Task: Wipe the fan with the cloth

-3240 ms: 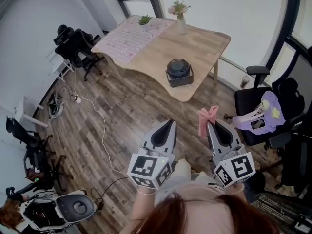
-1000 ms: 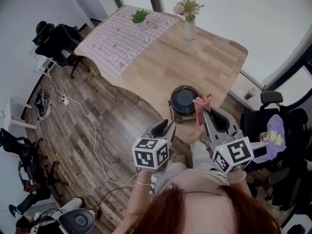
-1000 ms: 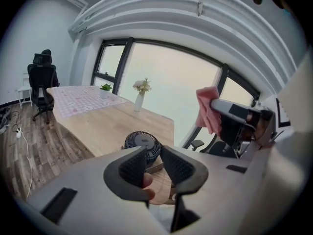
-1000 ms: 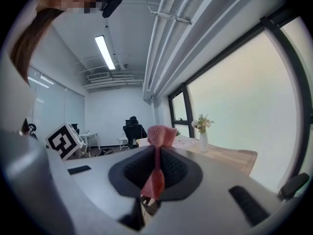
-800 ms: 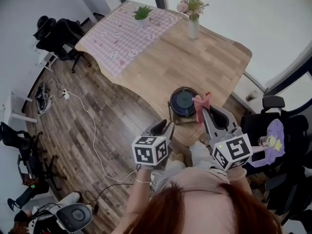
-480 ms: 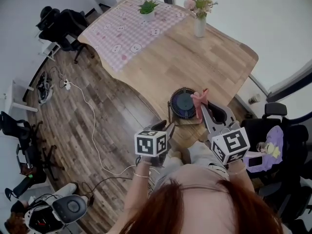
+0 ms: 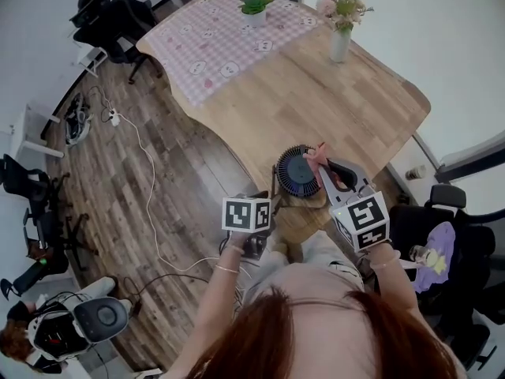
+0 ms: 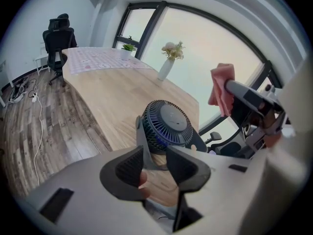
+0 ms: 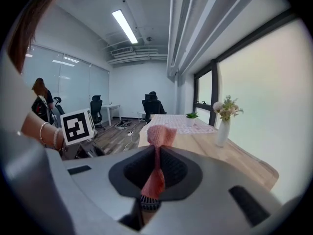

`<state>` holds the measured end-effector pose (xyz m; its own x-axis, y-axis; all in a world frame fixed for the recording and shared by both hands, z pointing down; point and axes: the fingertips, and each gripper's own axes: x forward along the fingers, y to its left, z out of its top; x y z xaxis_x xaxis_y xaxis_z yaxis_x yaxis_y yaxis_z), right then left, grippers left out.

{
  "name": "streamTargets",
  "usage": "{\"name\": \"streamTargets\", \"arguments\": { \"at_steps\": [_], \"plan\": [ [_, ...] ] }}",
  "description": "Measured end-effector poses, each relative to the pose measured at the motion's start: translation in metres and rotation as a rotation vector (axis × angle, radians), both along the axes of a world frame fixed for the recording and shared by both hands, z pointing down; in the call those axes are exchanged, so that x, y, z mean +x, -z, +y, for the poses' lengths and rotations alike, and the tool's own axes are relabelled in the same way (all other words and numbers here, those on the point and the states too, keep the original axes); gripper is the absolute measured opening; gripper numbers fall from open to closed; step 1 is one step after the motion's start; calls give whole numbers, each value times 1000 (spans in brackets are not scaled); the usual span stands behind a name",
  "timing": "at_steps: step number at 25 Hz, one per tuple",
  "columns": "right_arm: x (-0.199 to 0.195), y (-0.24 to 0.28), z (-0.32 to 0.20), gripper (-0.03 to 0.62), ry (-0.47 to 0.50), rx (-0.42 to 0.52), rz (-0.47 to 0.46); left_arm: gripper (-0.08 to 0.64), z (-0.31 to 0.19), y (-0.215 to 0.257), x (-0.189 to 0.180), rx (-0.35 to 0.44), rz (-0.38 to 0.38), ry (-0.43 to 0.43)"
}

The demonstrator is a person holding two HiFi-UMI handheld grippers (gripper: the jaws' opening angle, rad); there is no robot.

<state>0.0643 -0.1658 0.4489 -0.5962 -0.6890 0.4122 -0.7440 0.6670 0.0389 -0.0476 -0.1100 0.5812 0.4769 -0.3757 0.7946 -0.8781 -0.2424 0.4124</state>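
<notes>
The left gripper (image 8: 155, 156) had its jaws apart, having just been opening. Nothing was pinched, and the stand of the fan (image 8: 168, 126) showed through the gap. The right gripper (image 9: 156, 153) was clenched on a pink cloth (image 9: 159, 136), whose bunched end stuck up above its jaws. The small dark round fan stood near the front edge of a wooden table (image 7: 316, 93), just ahead of both grippers, with the cloth just beside its rim.

Left gripper (image 8: 155, 158) jaws just opening, nothing gripped; right gripper (image 9: 156, 155) pinches cloth (image 9: 162, 134).
</notes>
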Motion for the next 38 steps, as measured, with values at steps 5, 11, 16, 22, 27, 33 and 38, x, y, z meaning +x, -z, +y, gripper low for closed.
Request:
{"name": "streamTargets", "arguments": {
  "at_steps": [5,11,16,22,27,33,38],
  "plan": [
    [-7,-26,-15,29,69,-17,71,124,-5,-13,-1,-39,-19,36],
    [-13,-50,-36,28,109,-44,130,124,-10,-24,-2,-86,-31,42],
    [-13,-77,-49,29,137,-88,177,124,-9,-36,-2,-126,-37,43],
    [-11,-104,-62,29,138,-128,197,124,-10,-48,1,-176,-54,49],
    [-11,-114,-65,28,145,-157,203,97,-13,-56,-2,-207,-101,100],
    [-15,-128,-66,29,162,-170,225,46,-21,-56,-7,-206,-145,170],
    [-14,-129,-69,29,145,-166,198,40,-22,-56,-9,-194,-170,213]
  ]
}}
